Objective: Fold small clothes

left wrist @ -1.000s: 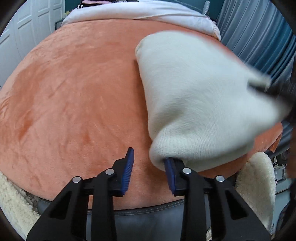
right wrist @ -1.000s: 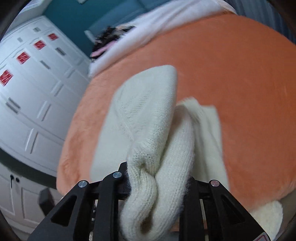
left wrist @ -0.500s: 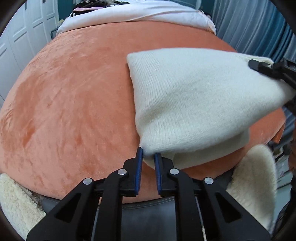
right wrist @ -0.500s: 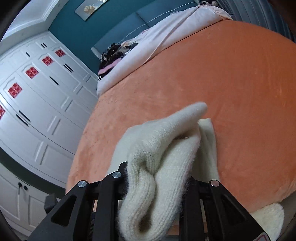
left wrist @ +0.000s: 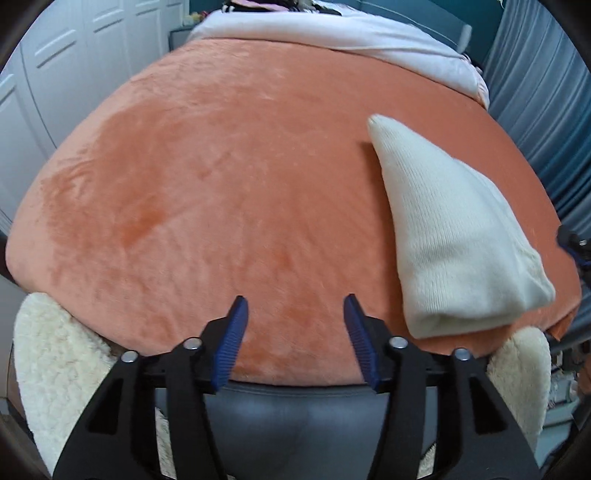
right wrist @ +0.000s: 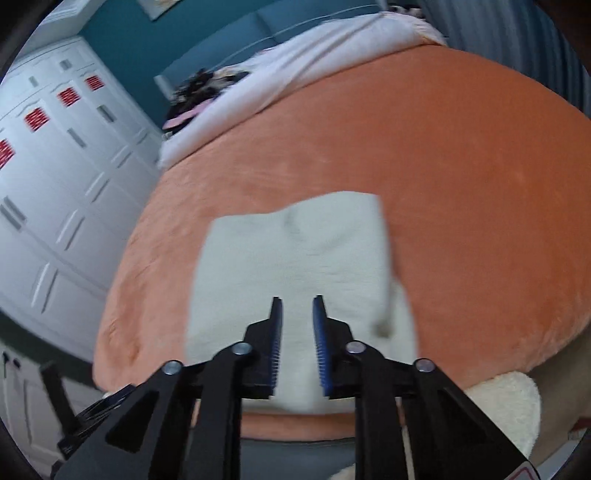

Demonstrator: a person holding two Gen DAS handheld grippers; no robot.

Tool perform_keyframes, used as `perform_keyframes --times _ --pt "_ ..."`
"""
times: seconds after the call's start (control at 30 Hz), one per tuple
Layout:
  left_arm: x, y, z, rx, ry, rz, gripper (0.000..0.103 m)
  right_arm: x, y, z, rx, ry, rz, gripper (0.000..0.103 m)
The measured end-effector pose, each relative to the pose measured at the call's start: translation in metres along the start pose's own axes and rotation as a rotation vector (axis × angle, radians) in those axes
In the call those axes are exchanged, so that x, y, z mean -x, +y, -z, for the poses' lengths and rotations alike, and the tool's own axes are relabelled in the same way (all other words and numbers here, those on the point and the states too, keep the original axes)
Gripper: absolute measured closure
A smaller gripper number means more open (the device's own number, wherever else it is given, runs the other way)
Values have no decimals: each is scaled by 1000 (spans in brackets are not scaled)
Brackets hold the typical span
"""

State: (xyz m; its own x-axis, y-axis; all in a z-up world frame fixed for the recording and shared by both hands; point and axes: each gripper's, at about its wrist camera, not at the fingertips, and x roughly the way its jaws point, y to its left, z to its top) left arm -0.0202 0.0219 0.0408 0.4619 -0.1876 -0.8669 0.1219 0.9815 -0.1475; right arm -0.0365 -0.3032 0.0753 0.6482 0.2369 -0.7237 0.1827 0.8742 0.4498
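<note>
A cream knit garment (left wrist: 454, 240) lies folded on the orange plush bed cover (left wrist: 221, 192), near its front right edge. My left gripper (left wrist: 293, 325) is open and empty, to the left of the garment and apart from it. In the right wrist view the same garment (right wrist: 295, 251) lies flat under and ahead of my right gripper (right wrist: 297, 314), whose jaws stand a small gap apart with nothing between them. The right gripper's tip also shows at the right edge of the left wrist view (left wrist: 572, 243).
A white sheet (left wrist: 332, 33) and dark clothes lie at the far end of the bed. White cupboards (right wrist: 55, 177) stand to the left, blue curtains (left wrist: 546, 110) to the right. Fleecy cream cushions (left wrist: 55, 362) sit at the front corners.
Both grippers have let go of the garment and drawn back. The left gripper opened wide and moved left. The garment now lies folded flat on the cover.
</note>
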Motion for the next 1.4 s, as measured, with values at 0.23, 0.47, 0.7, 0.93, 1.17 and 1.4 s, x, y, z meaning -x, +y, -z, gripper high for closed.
perform_keyframes --times 0.23,0.47,0.7,0.93,1.17,1.4 --pt "4 4 -1 4 -6 -7 40 -128 72 62 208 395 -37 96" --pt "6 -4 -10 -29 -30 51 39 -108 50 83 122 348 -122 99" --pt "-4 -65 -34 -96 -50 146 28 -22 -30 9 5 0 166 37" --pt "-31 -117 -41 -169 -6 110 28 -63 -72 -4 -13 92 140 77" --pt "-58 -124 -33 -174 74 101 24 -107 -98 -2 -25 171 195 74" --pt "-41 -129 -28 -205 9 62 24 -47 -80 -25 -70 -11 171 71"
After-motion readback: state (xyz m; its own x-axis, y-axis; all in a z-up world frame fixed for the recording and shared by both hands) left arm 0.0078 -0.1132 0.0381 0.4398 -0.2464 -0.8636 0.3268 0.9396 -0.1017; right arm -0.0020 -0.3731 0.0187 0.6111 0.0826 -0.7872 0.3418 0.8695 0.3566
